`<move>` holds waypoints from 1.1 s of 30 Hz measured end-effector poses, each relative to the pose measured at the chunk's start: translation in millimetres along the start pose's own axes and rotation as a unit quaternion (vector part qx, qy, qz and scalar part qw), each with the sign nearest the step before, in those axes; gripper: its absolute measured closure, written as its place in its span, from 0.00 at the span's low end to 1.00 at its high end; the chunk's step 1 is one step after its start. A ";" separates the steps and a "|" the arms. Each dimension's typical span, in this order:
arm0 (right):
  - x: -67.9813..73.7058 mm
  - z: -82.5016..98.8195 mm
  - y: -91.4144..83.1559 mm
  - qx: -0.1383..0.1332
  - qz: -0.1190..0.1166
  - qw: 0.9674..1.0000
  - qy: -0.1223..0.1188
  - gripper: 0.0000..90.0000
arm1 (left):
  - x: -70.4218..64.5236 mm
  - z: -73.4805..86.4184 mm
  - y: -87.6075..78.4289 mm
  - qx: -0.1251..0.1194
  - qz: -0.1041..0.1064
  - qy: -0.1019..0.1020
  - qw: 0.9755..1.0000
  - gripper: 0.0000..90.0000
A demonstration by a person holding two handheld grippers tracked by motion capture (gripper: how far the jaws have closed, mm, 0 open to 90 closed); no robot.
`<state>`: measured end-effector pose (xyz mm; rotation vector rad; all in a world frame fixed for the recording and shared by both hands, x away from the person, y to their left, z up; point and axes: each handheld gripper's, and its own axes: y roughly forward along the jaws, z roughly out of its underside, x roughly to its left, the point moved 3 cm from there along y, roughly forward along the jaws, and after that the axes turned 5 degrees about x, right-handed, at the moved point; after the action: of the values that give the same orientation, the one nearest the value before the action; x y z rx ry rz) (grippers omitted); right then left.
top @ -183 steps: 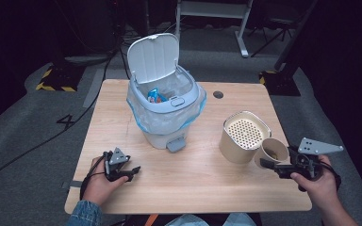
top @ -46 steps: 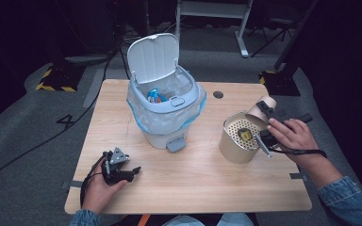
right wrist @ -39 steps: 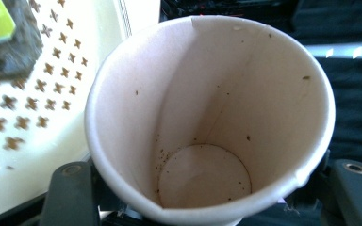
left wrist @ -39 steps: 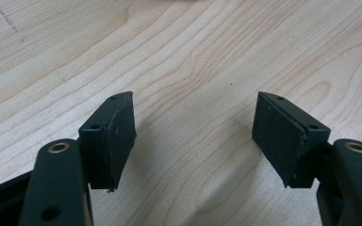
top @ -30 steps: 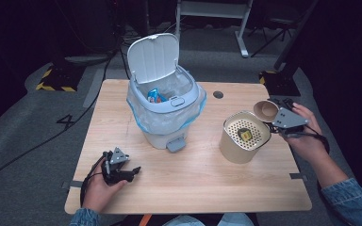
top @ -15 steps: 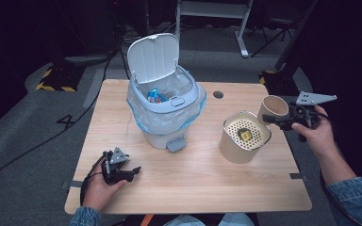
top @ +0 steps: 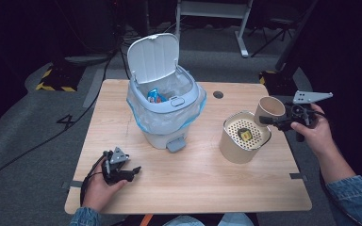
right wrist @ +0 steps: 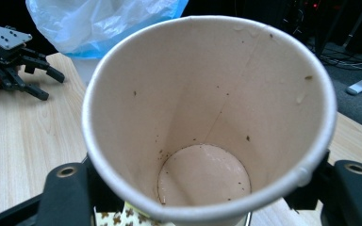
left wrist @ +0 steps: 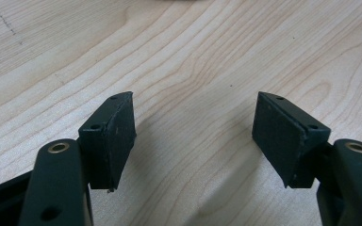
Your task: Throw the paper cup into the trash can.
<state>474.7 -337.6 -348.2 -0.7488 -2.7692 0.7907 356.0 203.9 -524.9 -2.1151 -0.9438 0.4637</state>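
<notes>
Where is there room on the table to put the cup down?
Bare wood lies along the near edge between the left claw and the strainer can, and left of the bin. It is crowded around the right claw, holding the cup.

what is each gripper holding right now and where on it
The right gripper clamps a paper cup across its side wall, below the rim. The left gripper is open over the table, holding nothing.

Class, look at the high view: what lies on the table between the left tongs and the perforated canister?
Bare wood lies between the left tongs and the canister. The bin's pedal sits just beside that line, not on it. The high view shows this.
</notes>
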 end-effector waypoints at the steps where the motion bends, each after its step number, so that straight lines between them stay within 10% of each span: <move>1: 0.7 -2.7 1.1 0.001 0.001 1.000 -0.002 0.35 | 0.0 0.0 0.0 0.000 0.000 0.000 1.000 0.35; 33: 42.4 -144.2 88.9 -0.024 -0.058 0.997 -0.034 0.35 | -0.3 -0.8 0.5 0.001 -0.004 0.000 1.000 0.33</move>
<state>517.0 -185.9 -272.7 -0.5718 -2.8719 0.7430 356.6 203.1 -524.8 -2.1088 -0.9497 0.4598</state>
